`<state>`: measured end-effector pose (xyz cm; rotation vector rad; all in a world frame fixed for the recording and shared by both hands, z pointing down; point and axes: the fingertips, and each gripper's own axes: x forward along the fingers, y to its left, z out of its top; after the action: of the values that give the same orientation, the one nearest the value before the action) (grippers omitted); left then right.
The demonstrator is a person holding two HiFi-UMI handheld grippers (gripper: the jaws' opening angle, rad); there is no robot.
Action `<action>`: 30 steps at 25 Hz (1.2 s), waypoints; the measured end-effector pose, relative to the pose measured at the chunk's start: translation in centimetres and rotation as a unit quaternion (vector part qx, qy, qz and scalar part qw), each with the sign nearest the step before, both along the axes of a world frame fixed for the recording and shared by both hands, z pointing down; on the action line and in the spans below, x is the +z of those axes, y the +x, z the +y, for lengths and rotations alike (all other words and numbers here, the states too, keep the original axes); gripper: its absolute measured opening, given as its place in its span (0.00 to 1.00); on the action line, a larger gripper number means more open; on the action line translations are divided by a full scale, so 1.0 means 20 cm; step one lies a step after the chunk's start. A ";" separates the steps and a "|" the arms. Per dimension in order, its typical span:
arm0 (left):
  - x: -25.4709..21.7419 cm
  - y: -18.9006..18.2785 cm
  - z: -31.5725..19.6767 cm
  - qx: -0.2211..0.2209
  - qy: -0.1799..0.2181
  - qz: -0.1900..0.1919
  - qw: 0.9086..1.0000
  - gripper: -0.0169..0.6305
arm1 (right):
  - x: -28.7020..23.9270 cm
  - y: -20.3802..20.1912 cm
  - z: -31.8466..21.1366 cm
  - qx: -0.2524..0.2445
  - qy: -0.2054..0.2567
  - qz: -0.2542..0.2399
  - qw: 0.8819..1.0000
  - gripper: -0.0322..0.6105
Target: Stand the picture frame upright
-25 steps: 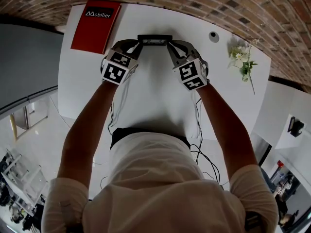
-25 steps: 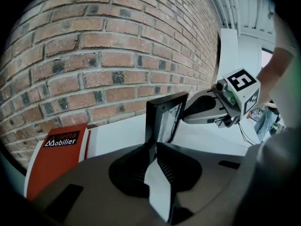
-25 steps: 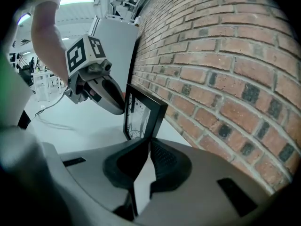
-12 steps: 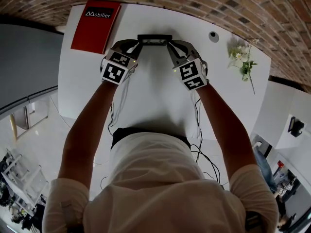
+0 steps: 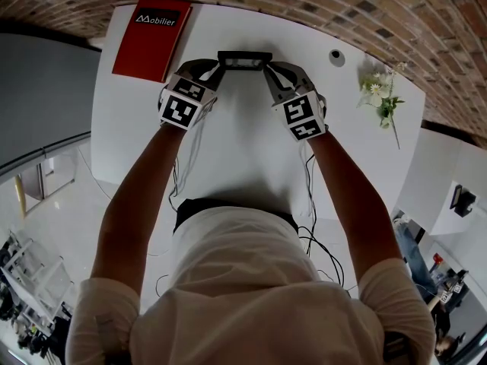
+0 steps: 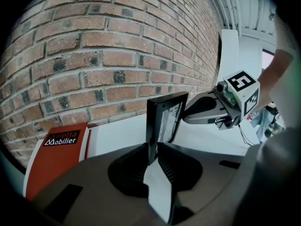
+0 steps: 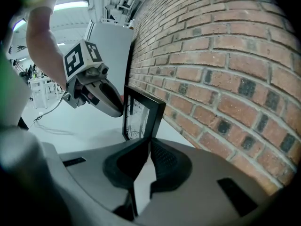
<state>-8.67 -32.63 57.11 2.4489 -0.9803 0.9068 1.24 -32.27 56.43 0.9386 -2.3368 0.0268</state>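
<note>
A black picture frame (image 5: 243, 59) stands upright at the far edge of the white table (image 5: 243, 150), close to the brick wall. My left gripper (image 5: 216, 68) holds its left side edge. In the left gripper view the frame (image 6: 162, 121) rises from between the pads of the left gripper (image 6: 153, 157), which still touch it while the jaws are opening. My right gripper (image 5: 268, 70) is shut on the frame's right side edge. The right gripper view shows the frame (image 7: 141, 117) clamped in the right gripper (image 7: 147, 147).
A red book marked "Mobilier" (image 5: 151, 40) lies at the table's far left. At the far right lie a sprig of flowers (image 5: 380, 97) and a small round object (image 5: 335, 54). Cables (image 5: 312, 204) trail over the near edge. The brick wall (image 6: 94, 55) stands just behind the frame.
The head view has shifted slightly. The frame and both grippers keep their places at the far edge of the table.
</note>
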 end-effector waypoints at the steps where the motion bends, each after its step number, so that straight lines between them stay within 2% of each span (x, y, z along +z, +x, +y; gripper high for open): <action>1: 0.00 0.00 0.00 0.000 0.000 0.000 1.000 0.11 | 0.00 0.00 0.00 0.001 0.000 0.000 1.000 0.09; 11: 0.00 -0.04 0.02 -0.014 -0.005 0.008 1.000 0.13 | 0.01 0.03 0.03 0.011 -0.004 -0.005 1.000 0.09; 18: -0.07 -0.07 0.13 -0.038 0.000 0.022 0.999 0.14 | -0.02 0.11 0.15 0.018 -0.009 -0.010 1.000 0.09; 25: -0.25 -0.06 0.39 -0.074 0.011 0.054 0.996 0.14 | -0.11 0.23 0.44 0.025 -0.030 -0.041 0.998 0.09; 30: -0.40 -0.02 0.74 -0.109 0.004 0.098 0.989 0.15 | -0.21 0.34 0.74 0.025 -0.038 -0.080 0.996 0.09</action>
<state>-9.00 -17.86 49.17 2.3255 -1.1527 0.5791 8.02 -17.46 52.30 0.9896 -2.4378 0.2171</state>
